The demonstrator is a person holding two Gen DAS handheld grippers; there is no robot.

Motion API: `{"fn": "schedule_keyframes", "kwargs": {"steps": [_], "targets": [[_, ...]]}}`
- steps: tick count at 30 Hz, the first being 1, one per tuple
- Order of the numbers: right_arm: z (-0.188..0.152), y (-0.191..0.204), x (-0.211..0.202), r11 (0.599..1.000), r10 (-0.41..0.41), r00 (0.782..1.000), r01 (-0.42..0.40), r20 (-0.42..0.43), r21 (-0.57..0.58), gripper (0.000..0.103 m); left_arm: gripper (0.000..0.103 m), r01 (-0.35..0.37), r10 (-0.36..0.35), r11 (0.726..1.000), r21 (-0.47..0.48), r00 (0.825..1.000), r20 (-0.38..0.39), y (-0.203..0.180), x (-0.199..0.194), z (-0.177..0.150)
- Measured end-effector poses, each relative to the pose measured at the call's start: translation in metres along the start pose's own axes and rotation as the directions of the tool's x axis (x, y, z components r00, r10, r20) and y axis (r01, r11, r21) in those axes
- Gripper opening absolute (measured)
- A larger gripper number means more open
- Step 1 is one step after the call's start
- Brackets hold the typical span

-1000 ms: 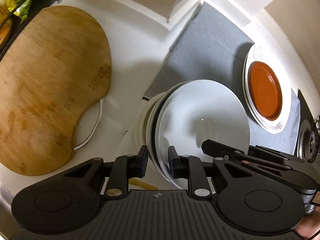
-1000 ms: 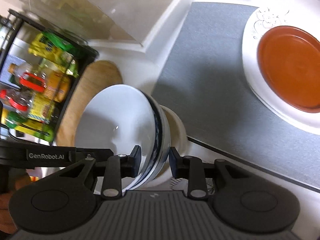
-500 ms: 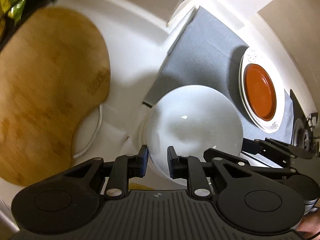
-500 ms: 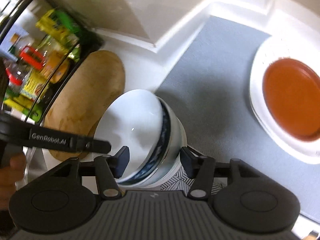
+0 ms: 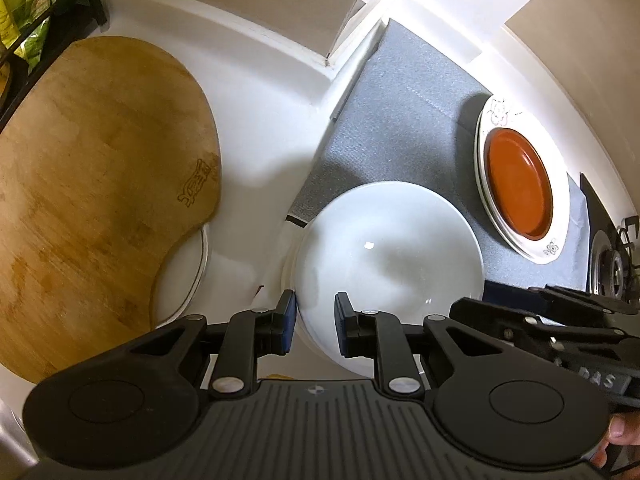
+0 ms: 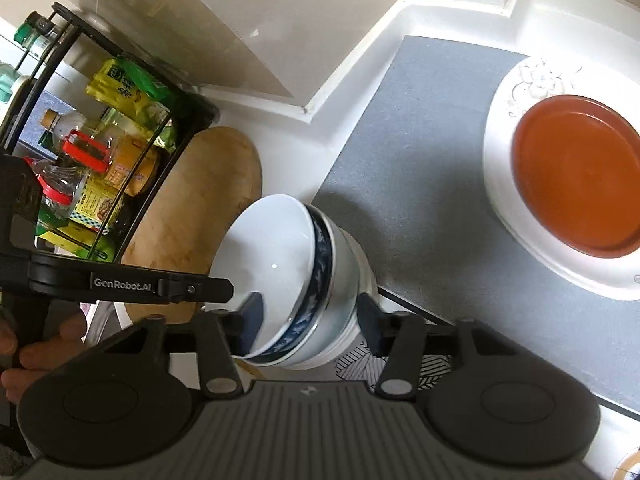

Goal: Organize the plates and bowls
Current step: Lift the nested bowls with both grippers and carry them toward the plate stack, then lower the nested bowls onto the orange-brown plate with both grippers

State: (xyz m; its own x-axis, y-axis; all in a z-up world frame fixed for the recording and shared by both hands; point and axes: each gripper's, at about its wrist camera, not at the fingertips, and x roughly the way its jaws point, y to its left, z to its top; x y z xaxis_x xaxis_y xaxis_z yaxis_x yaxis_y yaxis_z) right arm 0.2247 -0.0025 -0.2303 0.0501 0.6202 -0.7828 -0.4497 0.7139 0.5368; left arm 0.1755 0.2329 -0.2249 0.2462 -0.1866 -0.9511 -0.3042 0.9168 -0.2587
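While the stack of bowls [image 6: 320,296] is sitting on the white desk [image 5: 256,128], both tools are reaching in at its near rim. The left tool [image 5: 315,328] is straddling the rim of the top white bowl [image 5: 388,256], one finger outside and one inside; its fingers are a little apart, and I cannot tell if they are squeezing the rim. The right tool [image 6: 310,322] is spread wide, with one finger inside the top bowl and the other finger out beside the stack, not touching it. A bowl with a dark blue band [image 6: 316,280] is sitting right under the top one. The stack is standing at the edge of a gray mat [image 6: 424,152]. Farther along the mat, an orange plate [image 6: 580,176] is lying on a white flowered plate [image 6: 516,216]. A wooden cutting board [image 5: 92,200] is lying to the left, next to a black rack of bottles [image 6: 100,152].
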Motion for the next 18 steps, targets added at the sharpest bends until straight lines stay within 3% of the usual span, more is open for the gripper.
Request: {"fn": "schedule_keyframes", "kwargs": {"steps": [8,18], "targets": [[-0.001,-0.016,0.003,0.995,0.056,0.998,-0.056,0.001,0.079,0.033,0.021,0.003,-0.003,1.0,0.02,1.0,-0.009,0.001,-0.001,0.002],[-0.009,-0.022,0.012,0.994,0.055,0.998,-0.054,-0.004,0.09,0.029,0.021,0.019,-0.019,1.0,-0.007,1.0,-0.009,0.008,-0.002,0.001]]}}
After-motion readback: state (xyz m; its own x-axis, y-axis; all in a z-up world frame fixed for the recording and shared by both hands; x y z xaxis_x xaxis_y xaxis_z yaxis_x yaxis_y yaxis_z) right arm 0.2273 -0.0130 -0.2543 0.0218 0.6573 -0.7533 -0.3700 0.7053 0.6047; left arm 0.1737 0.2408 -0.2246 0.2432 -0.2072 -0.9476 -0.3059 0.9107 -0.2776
